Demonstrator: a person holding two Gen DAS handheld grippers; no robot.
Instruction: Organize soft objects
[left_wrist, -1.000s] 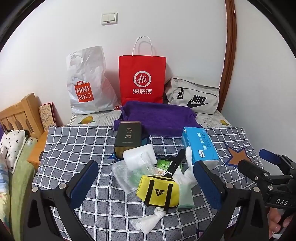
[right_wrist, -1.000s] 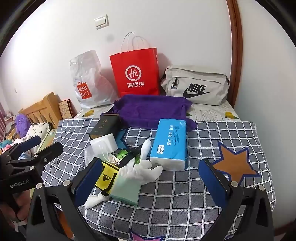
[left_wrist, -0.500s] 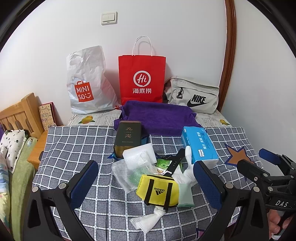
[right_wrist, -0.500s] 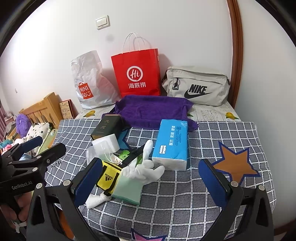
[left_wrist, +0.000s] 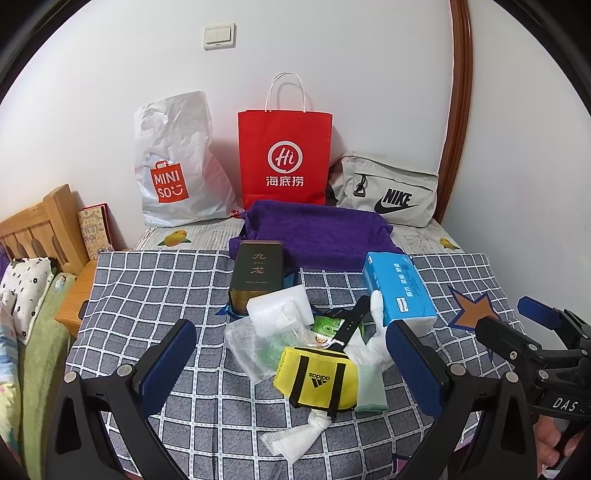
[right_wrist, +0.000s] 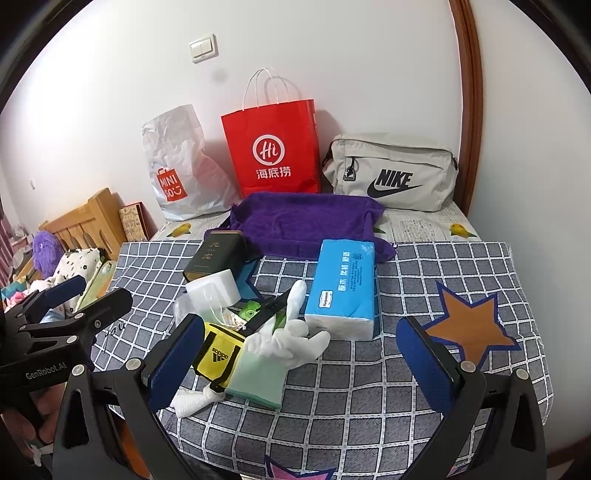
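Barely shifted since a second ago: both grippers (left_wrist: 291, 365) (right_wrist: 301, 362) spread, empty, hovering before pile (left_wrist: 317, 354); sorting unstarted.

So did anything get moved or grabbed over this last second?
Nothing was taken or released. The left gripper and right gripper hover open above the checked cloth; only the right view drifted slightly. The yellow Adidas pouch and blue tissue pack lie unmoved.

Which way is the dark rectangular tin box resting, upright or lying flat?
Lying flat: the dark rectangular tin box rests on the checked cloth with its gold-lettered broad face up.
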